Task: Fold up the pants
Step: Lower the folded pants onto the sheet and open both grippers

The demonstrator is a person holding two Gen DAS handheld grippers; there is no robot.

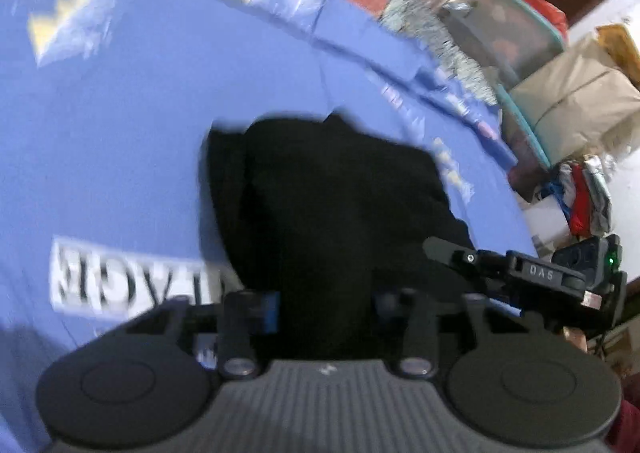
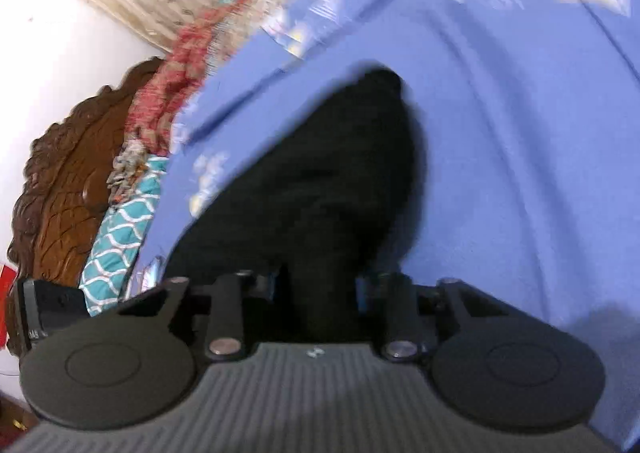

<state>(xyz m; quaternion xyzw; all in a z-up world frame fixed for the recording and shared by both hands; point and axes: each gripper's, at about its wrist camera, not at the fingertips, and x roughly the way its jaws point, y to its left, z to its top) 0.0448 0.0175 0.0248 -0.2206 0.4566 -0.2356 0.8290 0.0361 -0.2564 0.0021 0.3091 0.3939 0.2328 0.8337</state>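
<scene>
I'm working over a bed spread with a blue sheet (image 1: 120,133), printed with pale patches and a white block of lettering; both views are smeared by motion. Nearest me, the left gripper (image 1: 326,305) has black cloth bunched between its fingers, so I read it as clamped on the pants (image 1: 328,205). The right gripper (image 2: 316,289) looks the same, dark fabric filling the gap between its fingers, though the blur and the blackness of the cloth leave me only fairly sure of either hold. In the left view the right gripper shows at about 3 o'clock, close alongside. Beyond the fingers the pants run away toward 12 o'clock as one dark heap lying on the sheet, narrowing at the far end in the right view. Further off, a carved wooden headboard (image 2: 68,181) sits at 9 o'clock in the right view, and boxes and bags (image 1: 560,93) crowd 2 o'clock in the left.

The risk I see: one grip holding fewer layers than the other, so a fast swing lets cloth slip and the fold lands crooked, or drags the sheet into ridges.
</scene>
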